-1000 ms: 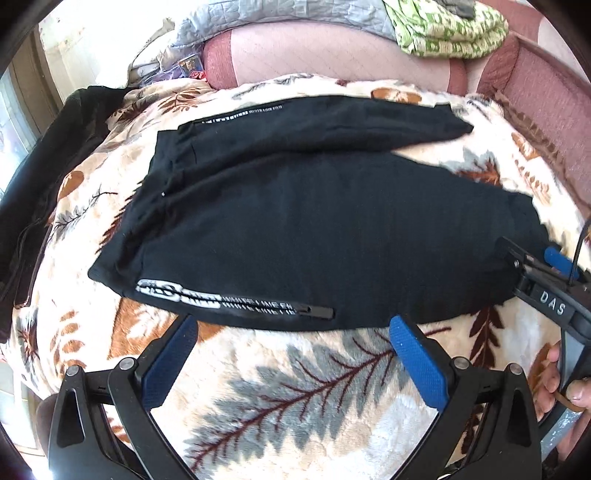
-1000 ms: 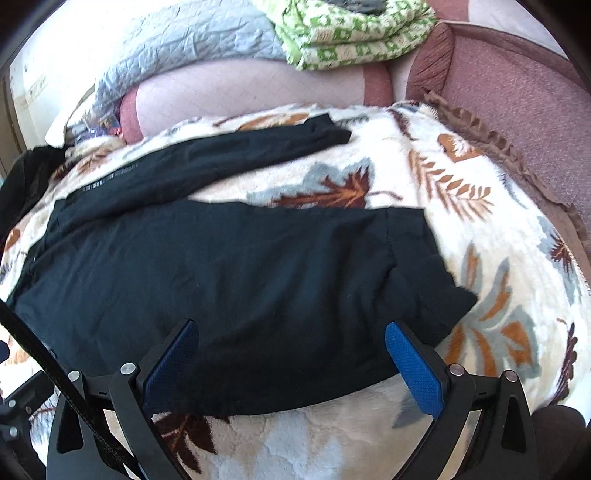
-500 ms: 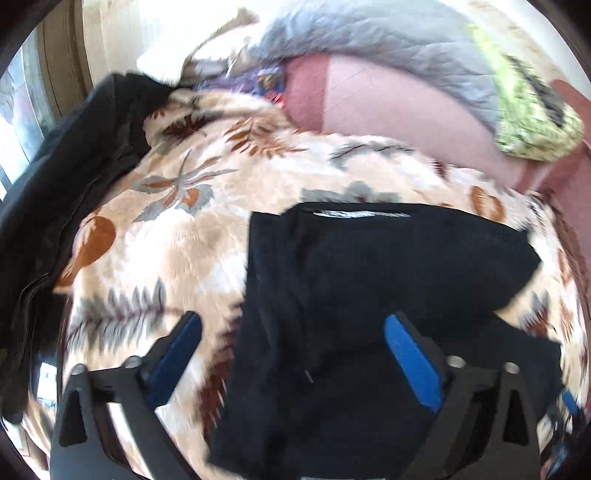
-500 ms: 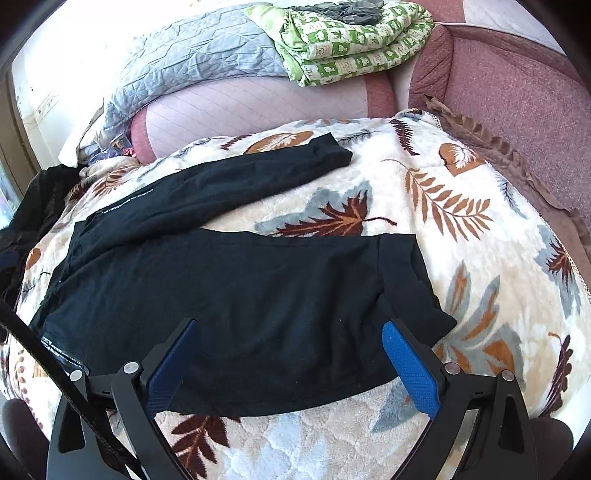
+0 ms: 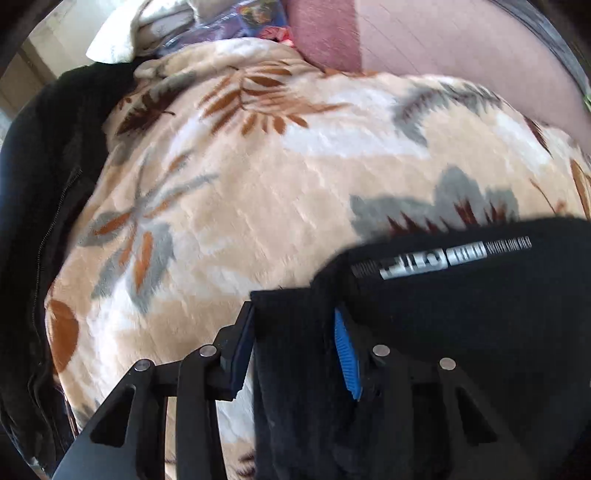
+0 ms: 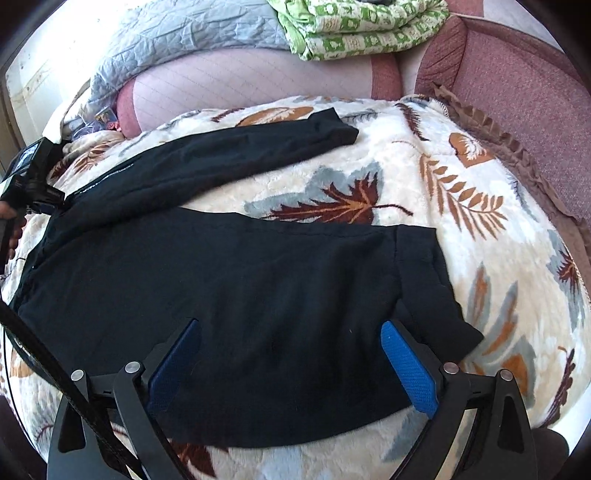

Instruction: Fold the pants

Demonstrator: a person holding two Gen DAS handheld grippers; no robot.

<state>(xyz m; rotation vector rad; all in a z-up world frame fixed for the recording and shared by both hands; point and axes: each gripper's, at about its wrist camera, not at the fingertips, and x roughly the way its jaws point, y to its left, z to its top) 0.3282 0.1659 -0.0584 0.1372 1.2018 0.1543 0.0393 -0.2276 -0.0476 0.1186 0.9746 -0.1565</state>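
Note:
Black pants (image 6: 229,280) lie spread on a leaf-patterned blanket (image 6: 461,177), waistband at the left, one leg angled toward the back, the other leg near me. My left gripper (image 5: 295,347) is closed down on the waistband corner (image 5: 291,332), next to the white printed strip (image 5: 436,258). It also shows at the far left of the right wrist view (image 6: 33,184). My right gripper (image 6: 291,358) is open, hovering over the near leg close to its hem, holding nothing.
A black jacket (image 5: 33,221) lies along the blanket's left edge. A pink sofa back (image 6: 236,88) carries a grey quilt (image 6: 177,40) and a green patterned blanket (image 6: 362,26). A sofa arm (image 6: 528,96) rises at the right.
My left gripper moved from the near side of the pants to the waistband corner at the left and closed on it. My right gripper stayed open over the near leg.

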